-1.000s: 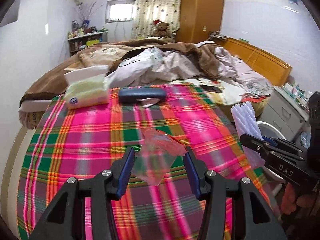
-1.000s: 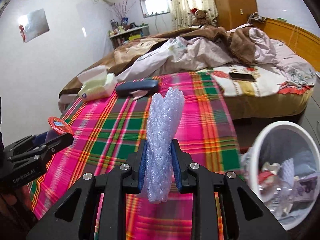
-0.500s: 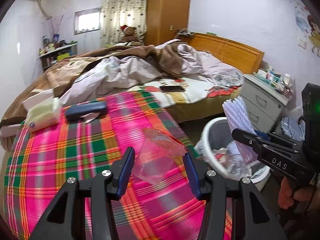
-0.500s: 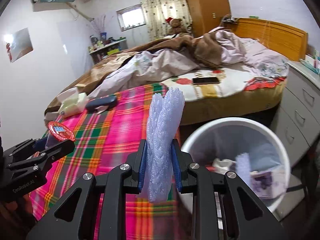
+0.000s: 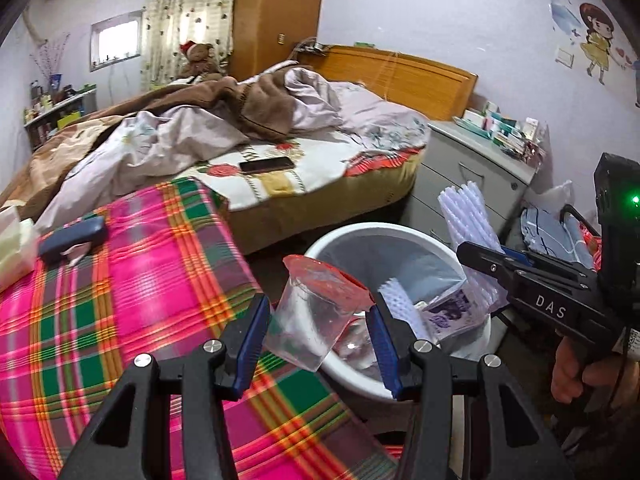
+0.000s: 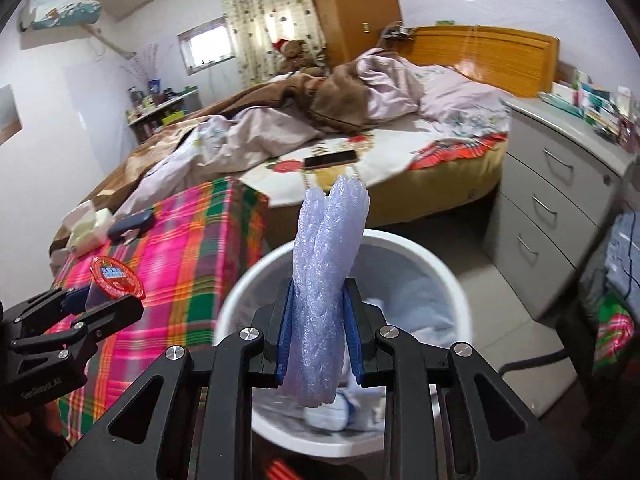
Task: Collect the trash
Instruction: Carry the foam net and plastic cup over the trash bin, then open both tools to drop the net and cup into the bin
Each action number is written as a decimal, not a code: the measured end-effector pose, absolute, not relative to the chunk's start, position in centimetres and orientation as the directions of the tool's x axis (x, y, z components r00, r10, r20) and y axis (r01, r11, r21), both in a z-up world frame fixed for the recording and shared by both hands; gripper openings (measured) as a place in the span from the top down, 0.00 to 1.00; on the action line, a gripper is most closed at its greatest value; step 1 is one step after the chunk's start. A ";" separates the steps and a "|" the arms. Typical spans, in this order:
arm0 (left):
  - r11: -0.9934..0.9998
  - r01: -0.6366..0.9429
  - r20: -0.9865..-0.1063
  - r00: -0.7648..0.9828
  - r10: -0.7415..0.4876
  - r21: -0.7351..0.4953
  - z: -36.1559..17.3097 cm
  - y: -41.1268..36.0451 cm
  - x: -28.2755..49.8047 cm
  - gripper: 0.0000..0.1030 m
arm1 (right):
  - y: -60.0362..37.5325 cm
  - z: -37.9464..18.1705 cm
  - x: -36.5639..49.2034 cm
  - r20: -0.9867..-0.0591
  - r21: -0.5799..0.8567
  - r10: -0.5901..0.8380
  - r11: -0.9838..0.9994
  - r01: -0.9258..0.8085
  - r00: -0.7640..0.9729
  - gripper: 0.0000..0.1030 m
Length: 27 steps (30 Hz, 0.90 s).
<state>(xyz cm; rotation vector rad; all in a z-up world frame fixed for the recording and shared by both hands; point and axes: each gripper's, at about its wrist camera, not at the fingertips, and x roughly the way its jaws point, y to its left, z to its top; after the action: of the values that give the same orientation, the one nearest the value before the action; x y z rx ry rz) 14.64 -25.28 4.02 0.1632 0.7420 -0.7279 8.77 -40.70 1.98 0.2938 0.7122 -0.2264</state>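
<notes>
Left gripper angled downward, clenched on a clear plastic cup, red foil lid tilted toward 2 o'clock, hanging over the white bin's 9 o'clock rim beside the plaid-covered desk. Right gripper pitched down likewise, pinching a lavender foam sleeve, long axis upright toward 12, directly above the open bin. Bare floor at 3 o'clock before the drawers.

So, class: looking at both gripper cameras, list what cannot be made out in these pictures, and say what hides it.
- Bottom of the white bin, right wrist view: hidden behind the bubble wrap roll and right gripper.
- Label on the clear cup's red lid: too small.
- Items on the grey dresser, left wrist view: too small and cut off.
</notes>
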 end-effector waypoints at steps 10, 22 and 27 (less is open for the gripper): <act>0.705 0.694 -0.709 0.424 -0.564 -0.146 2.0 -30.1 15.0 0.50 | -43.3 -0.3 8.0 -0.729 0.189 -0.067 0.937 0.294 0.681 0.76; 0.716 0.675 -0.734 0.393 -0.553 -0.178 0.6 -32.4 16.0 0.35 | -43.6 -1.3 8.6 -0.752 0.155 -0.016 0.967 0.200 0.659 0.68; 0.723 0.668 -0.736 0.400 -0.546 -0.173 0.6 -32.2 15.9 0.33 | -43.7 -1.3 8.6 -0.753 0.119 -0.049 0.971 0.209 0.656 0.51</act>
<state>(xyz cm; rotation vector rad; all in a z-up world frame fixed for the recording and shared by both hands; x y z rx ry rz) 15.87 -32.20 0.61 0.1585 0.8669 -0.7719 8.55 -43.67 -1.32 0.2028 0.8435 -0.1474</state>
